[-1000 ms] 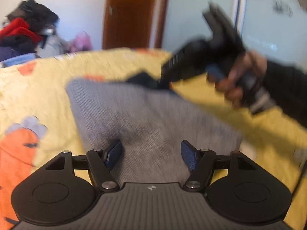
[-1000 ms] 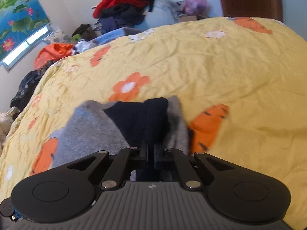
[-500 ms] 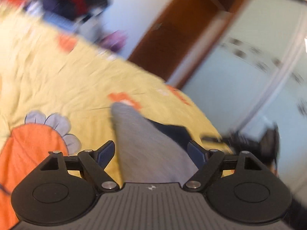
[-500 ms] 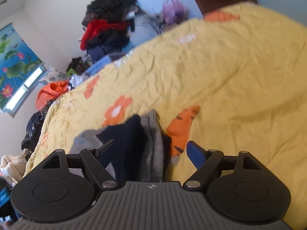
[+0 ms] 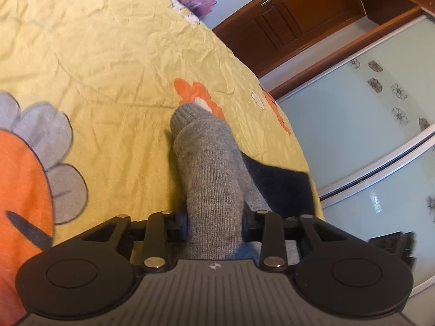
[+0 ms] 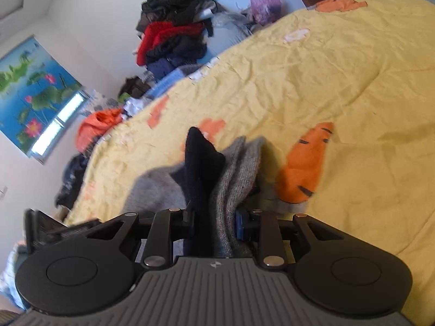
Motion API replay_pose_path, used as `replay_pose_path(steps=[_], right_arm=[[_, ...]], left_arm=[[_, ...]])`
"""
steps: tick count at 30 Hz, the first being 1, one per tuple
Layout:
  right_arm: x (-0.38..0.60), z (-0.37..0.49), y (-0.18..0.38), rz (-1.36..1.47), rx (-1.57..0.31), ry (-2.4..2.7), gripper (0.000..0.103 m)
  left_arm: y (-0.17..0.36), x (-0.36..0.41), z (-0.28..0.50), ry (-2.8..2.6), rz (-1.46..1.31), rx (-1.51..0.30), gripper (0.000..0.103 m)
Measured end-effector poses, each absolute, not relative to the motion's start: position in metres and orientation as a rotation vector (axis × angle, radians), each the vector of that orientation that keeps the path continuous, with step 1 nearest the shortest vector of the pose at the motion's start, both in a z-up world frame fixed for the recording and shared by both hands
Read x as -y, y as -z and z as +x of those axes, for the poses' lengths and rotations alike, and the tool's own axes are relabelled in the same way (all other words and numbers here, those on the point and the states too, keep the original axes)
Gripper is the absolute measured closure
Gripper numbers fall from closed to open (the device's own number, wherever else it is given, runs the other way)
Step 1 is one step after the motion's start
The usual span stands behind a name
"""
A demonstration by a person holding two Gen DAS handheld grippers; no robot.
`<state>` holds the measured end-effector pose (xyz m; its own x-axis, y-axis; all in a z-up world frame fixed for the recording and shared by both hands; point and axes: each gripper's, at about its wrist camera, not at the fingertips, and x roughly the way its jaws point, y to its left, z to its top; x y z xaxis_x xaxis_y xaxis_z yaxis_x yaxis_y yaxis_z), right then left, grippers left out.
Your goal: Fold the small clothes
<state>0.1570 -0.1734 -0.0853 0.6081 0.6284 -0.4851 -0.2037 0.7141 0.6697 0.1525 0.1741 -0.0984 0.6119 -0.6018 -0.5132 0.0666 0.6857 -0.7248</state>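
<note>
On a bed [image 5: 114,62] spread with a yellow flowered quilt, I hold a small grey garment [image 5: 212,179] pinched at two ends: my left claw [image 5: 214,224] is clamped on a bunched roll of its grey knit, and my right claw [image 6: 214,221] is closed over several layers at once, the grey cloth together with its dark navy part [image 6: 202,168]. The garment lies near the bed's edge, its far end resting on the quilt beside an orange flower print, the navy part showing just beyond the grey in the left view. In my judgement the fold is under way but not laid flat. The risk from here is uneven tension: if I pull the two claws apart or lift one faster, the thick knit could slide out of a grip, or the stacked layers in the right claw could shift and leave a crooked fold. A heap of clothes [image 6: 174,32] sits well apart, beyond the bed.
</note>
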Motion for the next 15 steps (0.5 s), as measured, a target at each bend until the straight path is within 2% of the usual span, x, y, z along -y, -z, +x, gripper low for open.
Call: replay_pose_path(steps=[7,10,13,15], right_arm=[[0.121,0.176,0.057,0.687,-0.739,-0.620,0.072],[0.090,0.205,0.071,0.689,-0.779,-0.612,0.072],[0.068,0.224,0.093,0.642,-0.824,-0.533,0.070],[0.067,0.218,0.099,0.625,-0.835,-0.497,0.062]], left_arm=[[0.052,-0.223,0.152,0.399,-0.655,-0.782,0.074],[0.039,-0.253,0.175,0.328,-0.581,-0.789,0.074],[0.047,-0.261,0.195,0.258,-0.458,-0.817,0.072],[0.058,-0.266,0.192,0.233,-0.459,-0.836,0.063]])
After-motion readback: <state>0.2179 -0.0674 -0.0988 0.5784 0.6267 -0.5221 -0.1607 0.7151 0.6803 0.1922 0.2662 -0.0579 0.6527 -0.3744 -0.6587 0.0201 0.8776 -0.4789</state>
